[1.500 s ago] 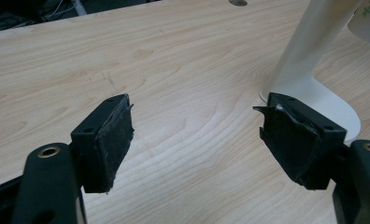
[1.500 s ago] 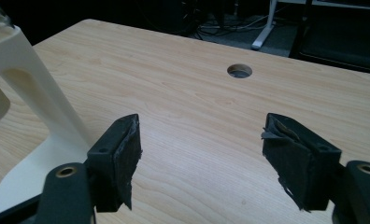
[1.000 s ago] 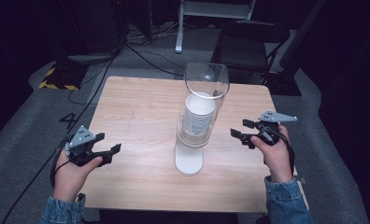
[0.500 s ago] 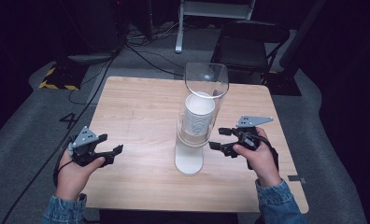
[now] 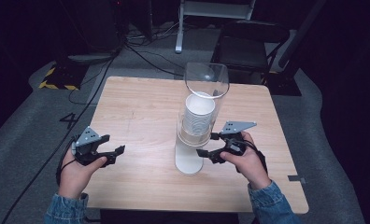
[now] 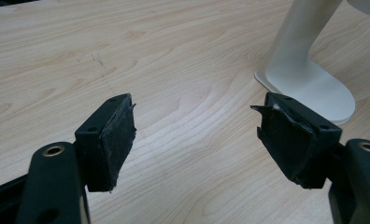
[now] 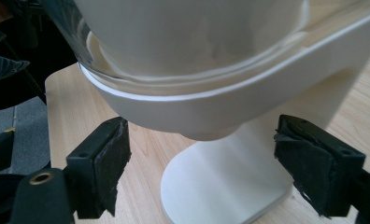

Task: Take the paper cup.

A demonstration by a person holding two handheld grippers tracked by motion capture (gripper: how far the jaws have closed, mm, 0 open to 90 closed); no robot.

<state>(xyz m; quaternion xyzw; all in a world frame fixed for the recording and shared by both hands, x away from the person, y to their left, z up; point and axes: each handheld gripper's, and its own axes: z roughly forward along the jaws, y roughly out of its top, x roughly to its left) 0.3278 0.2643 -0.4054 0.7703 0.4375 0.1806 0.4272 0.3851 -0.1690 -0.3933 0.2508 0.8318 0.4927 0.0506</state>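
A cup dispenser stands mid-table: a white stand (image 5: 188, 161), a clear tube (image 5: 205, 84) and a stack of white paper cups (image 5: 199, 114) inside it. My right gripper (image 5: 206, 145) is close against the dispenser's right side, at the height of the white collar (image 7: 230, 102). Its jaws have just been opening and stand wide, the pads (image 7: 110, 163) touching nothing. The stand's foot (image 7: 220, 186) lies just ahead of my right gripper (image 7: 202, 163). My left gripper (image 5: 117, 155) hovers open near the table's front left. Bare wood lies beneath my left gripper (image 6: 197, 135), the stand's foot (image 6: 309, 84) farther off.
The wooden table (image 5: 141, 102) is bare on both sides of the dispenser. Behind it are a dark chair (image 5: 248, 42) and cables on the grey floor (image 5: 141, 51). A yellow-black striped marker (image 5: 57, 81) lies at the far left.
My right gripper has moved left, up against the dispenser, and its jaws have opened wider. The left hand has barely shifted.
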